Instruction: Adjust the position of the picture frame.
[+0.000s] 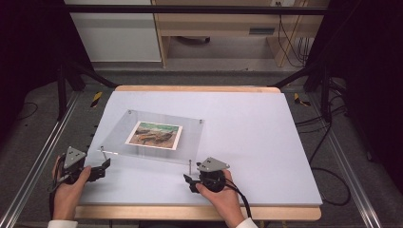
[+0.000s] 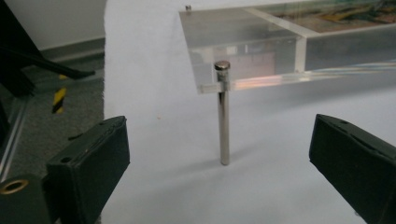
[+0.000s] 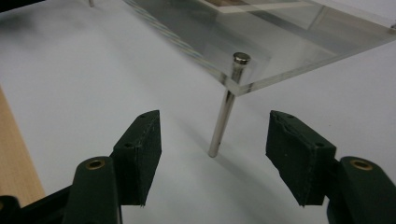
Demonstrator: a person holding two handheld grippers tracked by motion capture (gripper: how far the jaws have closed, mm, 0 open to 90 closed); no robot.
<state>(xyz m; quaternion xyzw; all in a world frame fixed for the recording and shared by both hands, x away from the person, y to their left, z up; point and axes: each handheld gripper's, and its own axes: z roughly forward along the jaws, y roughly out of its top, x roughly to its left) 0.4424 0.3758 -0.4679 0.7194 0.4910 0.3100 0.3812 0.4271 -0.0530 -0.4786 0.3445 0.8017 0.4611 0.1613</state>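
A clear acrylic plate stands on thin metal legs above the white table cover, with a printed picture under it. My left gripper rests at the plate's near left corner. In the left gripper view that corner's metal leg stands just ahead of the wide-open gripper, untouched. My right gripper sits at the near right corner. In the right gripper view its jaws are apart on either side of the line to that corner's leg, which stands a little beyond the gripper; nothing is between the pads.
The white cover lies on a wooden table whose front edge runs just before the person's hands. Black frame posts stand at the table's far corners, and cables trail on the floor to the right.
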